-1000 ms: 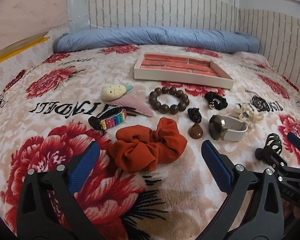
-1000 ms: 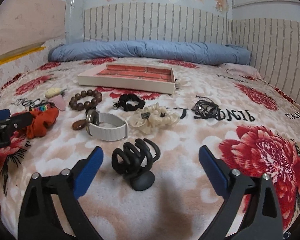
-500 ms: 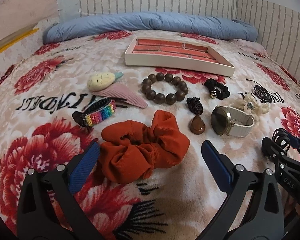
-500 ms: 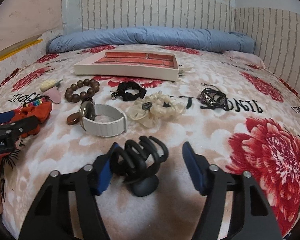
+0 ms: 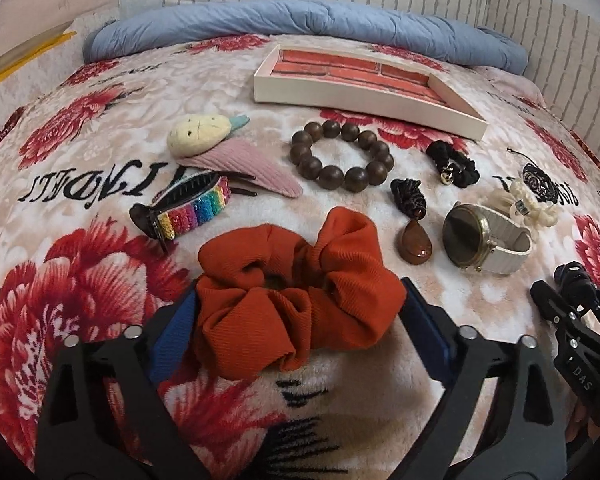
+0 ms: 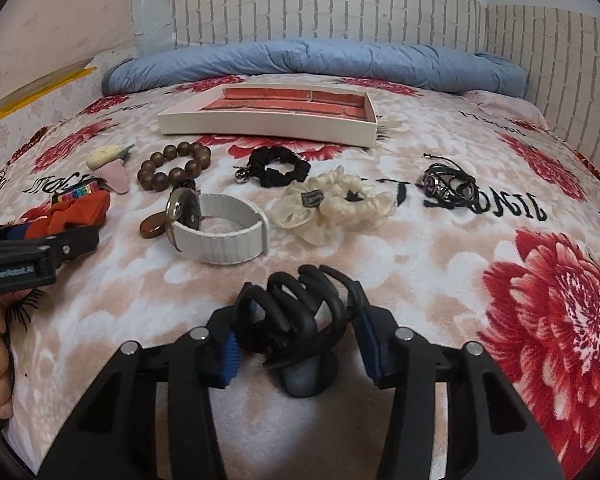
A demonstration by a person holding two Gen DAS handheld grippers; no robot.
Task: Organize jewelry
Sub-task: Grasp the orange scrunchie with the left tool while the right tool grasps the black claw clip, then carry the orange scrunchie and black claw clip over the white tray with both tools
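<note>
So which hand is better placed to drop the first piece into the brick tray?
Right, probably. The right gripper already pinches the black claw clip between its pads. The left gripper only straddles the orange scrunchie, which lies on the blanket. The tray lies ahead.

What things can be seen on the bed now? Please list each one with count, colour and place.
tray: 1, cream rim, far centre
scrunchies: 3; orange in left claw, black, cream
bead bracelet: 1, brown, before tray
watch: 1, white strap, centre
pendant: 1, brown, beside watch
hair clips: 3; pineapple-pink, rainbow, black claw clip
cord bracelet: 1, black, right
duvet: 1, blue, rear
left claw: around orange scrunchie
right claw: around claw clip
</note>
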